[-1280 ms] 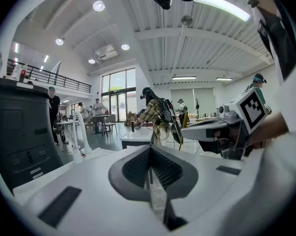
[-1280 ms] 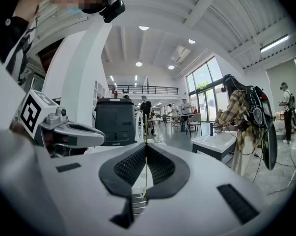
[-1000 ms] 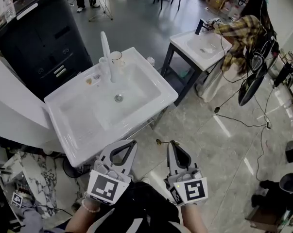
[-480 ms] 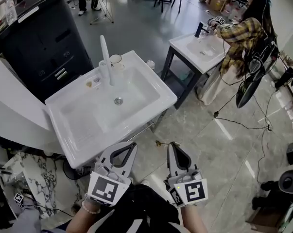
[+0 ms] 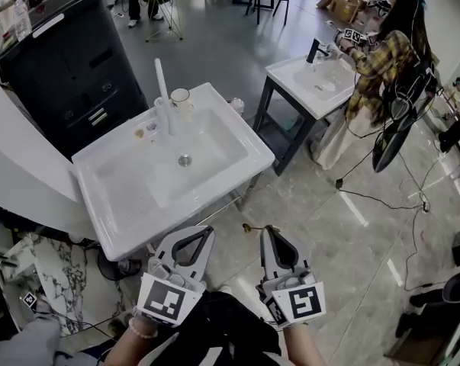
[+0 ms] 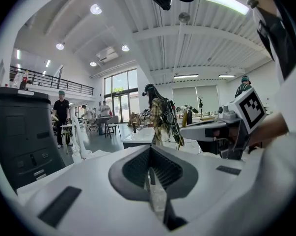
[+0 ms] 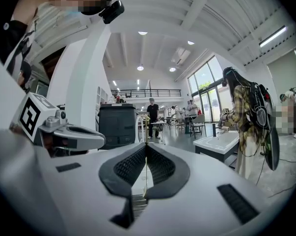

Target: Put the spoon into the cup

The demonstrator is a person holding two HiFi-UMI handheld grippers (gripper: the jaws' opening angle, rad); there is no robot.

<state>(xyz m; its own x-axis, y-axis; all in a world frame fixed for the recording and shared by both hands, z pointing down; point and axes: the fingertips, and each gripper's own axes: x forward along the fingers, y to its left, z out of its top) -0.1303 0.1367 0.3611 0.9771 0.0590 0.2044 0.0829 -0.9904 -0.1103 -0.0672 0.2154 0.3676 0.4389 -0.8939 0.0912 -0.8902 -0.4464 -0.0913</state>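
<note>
A pale cup (image 5: 181, 97) stands on the back ledge of the white sink (image 5: 237, 128), just right of the tall white faucet (image 5: 162, 91). Two small items (image 5: 141, 133) lie on the ledge left of the faucet; I cannot tell whether one is the spoon. Both grippers hang low over the floor in front of the sink, well short of it. My left gripper (image 5: 207, 232) is shut and holds nothing, as the left gripper view (image 6: 148, 150) also shows. My right gripper (image 5: 266, 230) is likewise shut and bare, tips together in the right gripper view (image 7: 146, 145).
A black cabinet (image 5: 58, 56) stands behind the sink. To the right is a second sink (image 5: 310, 78) with a person in a plaid shirt (image 5: 378, 56) at it. Cables (image 5: 382, 197) run over the tiled floor. A marble-patterned piece (image 5: 50, 280) lies at the lower left.
The view has drifted a little, so the sink and cup sit slightly lower in the frame. Both grippers stay shut and side by side.
</note>
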